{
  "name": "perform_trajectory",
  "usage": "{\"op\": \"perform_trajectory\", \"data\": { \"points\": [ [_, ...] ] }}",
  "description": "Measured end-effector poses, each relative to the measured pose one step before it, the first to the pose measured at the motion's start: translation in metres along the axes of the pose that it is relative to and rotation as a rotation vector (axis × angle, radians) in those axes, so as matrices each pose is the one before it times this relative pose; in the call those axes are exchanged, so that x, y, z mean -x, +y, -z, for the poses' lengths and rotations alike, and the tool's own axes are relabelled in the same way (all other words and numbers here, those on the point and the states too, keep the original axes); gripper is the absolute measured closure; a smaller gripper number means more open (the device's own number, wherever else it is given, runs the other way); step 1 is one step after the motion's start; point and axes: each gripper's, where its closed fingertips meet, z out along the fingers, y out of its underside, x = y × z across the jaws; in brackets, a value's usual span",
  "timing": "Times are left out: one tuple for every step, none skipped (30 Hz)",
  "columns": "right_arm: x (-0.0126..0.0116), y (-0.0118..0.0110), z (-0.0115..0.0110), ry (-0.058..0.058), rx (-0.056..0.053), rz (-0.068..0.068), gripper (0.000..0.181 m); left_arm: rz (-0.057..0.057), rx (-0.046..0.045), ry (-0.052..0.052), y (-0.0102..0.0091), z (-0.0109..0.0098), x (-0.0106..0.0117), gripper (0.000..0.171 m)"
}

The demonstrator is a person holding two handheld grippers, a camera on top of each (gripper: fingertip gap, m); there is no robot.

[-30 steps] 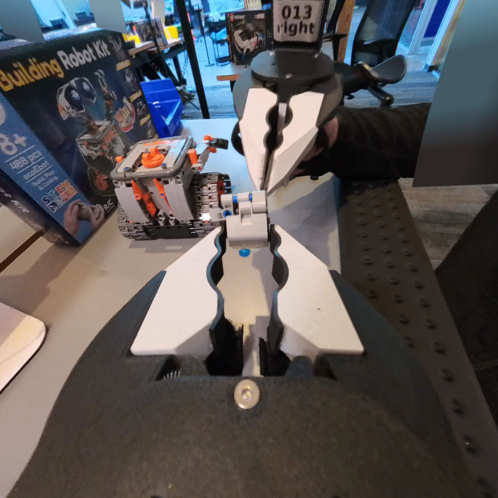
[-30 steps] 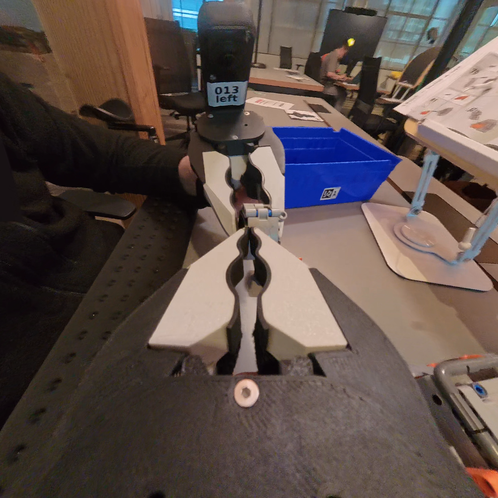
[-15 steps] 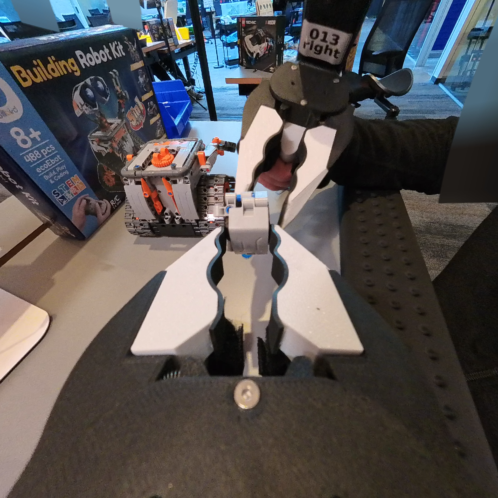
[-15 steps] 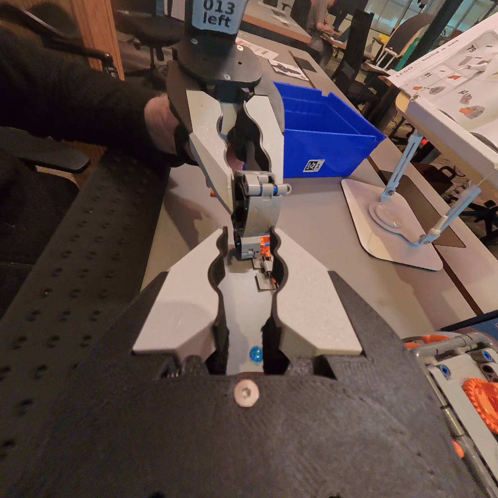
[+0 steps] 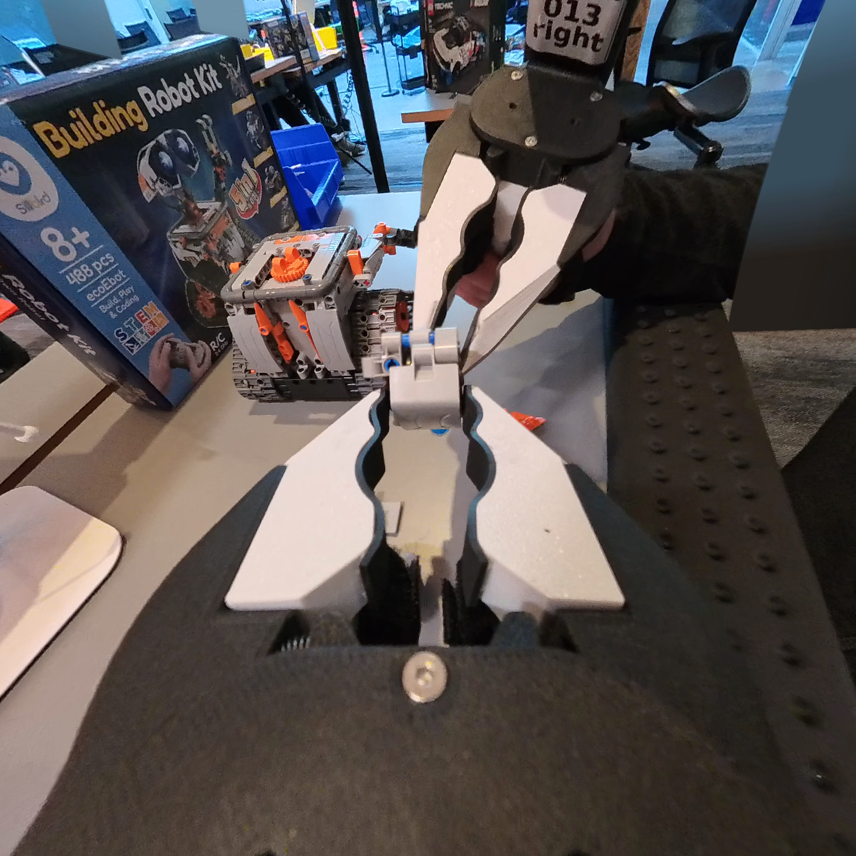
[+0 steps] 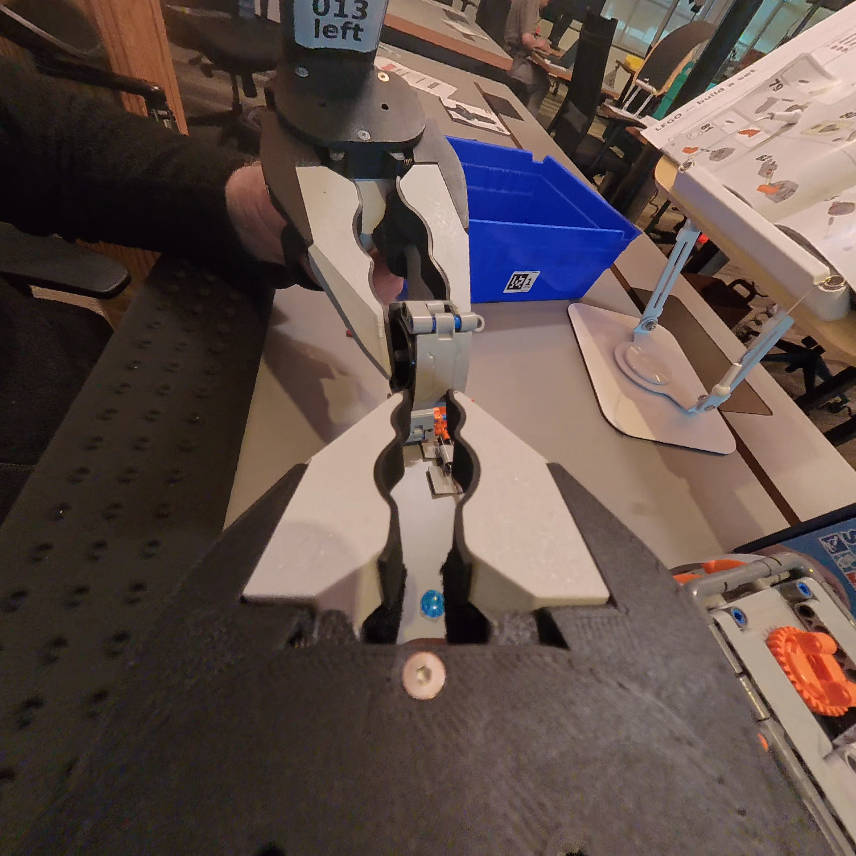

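While the left gripper (image 5: 426, 407) clamps the grey brick assembly (image 5: 424, 384) at its fingertips, raised above the table (image 5: 185, 454), the right gripper (image 5: 451, 352) has fingers apart, tips straddling the assembly's pinned top end, seemingly steadied for alignment. Tracked robot model (image 5: 296, 315) sits just behind, kit box (image 5: 116, 231) beside it.

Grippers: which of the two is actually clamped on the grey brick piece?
The left gripper: its fingers pinch the grey brick piece on both sides. The right gripper has its jaws spread, tips by the piece's top bar.
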Motion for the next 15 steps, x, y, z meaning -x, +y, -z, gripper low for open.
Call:
{"op": "perform_trajectory", "data": {
  "points": [
    [-0.00042,0.00044,0.00022,0.0018,0.0019,0.0008,0.170,-0.0115,0.00278,-0.0054,0.00020,-0.00045,0.00043,0.143],
    [-0.00033,0.00023,0.00027,-0.0010,0.0014,-0.0031,0.171,-0.0141,0.00445,-0.0062,0.00025,-0.00022,0.00017,0.142],
    [-0.00009,0.00060,-0.00009,-0.0043,0.0025,-0.0086,0.171,-0.0156,0.01092,-0.0081,0.00090,-0.00048,0.00013,0.143],
    [0.00011,0.00117,-0.00049,-0.0054,0.0047,-0.0114,0.172,-0.0168,0.00929,-0.0100,0.00058,-0.00017,0.00010,0.143],
    [0.00023,0.00096,-0.00059,-0.0064,0.0021,-0.0129,0.172,-0.0154,0.00839,-0.0089,0.00067,0.00013,-0.00003,0.143],
    [0.00046,0.00035,-0.00053,-0.0072,-0.0012,-0.0147,0.172,-0.0098,0.00607,-0.0064,0.00058,0.00031,-0.00020,0.143],
    [0.00029,0.00050,-0.00056,-0.0070,0.0010,-0.0159,0.173,-0.0063,0.00496,-0.0039,0.00051,0.00039,-0.00021,0.143],
    [-0.00006,0.00055,-0.00063,-0.0040,0.0023,-0.0139,0.173,-0.0073,0.00529,-0.0046,0.00080,0.00017,0.00007,0.143],
    [-0.00014,0.00090,-0.00060,-0.0031,0.0037,-0.0142,0.174,-0.0075,0.00659,-0.0057,0.00124,-0.00023,0.00030,0.143],
    [0.00005,0.00138,-0.00057,-0.0065,0.0056,-0.0158,0.174,-0.0091,0.00946,-0.0007,0.00169,-0.00053,-0.00014,0.143],
    [0.00004,0.00139,-0.00058,-0.0077,0.0050,-0.0143,0.174,-0.0094,0.00998,0.0014,0.00175,-0.00050,-0.00041,0.143],
    [-0.00021,0.00070,-0.00046,-0.0068,0.0004,-0.0175,0.174,-0.0114,0.00476,-0.0054,0.00067,-0.00029,0.00028,0.143],
    [0.00015,-0.00005,-0.00026,-0.0091,-0.0038,-0.0231,0.174,-0.0130,0.00449,-0.0055,0.00027,0.00014,0.00017,0.143],
    [0.00050,-0.00051,-0.00017,-0.0107,-0.0055,-0.0203,0.174,-0.0096,0.00112,-0.0014,-0.00080,0.00095,-0.00001,0.143],
    [0.00067,-0.00015,-0.00020,-0.0082,-0.0021,-0.0102,0.175,-0.0053,-0.00578,-0.0011,-0.00198,0.00129,0.00031,0.143]
  ]
}}
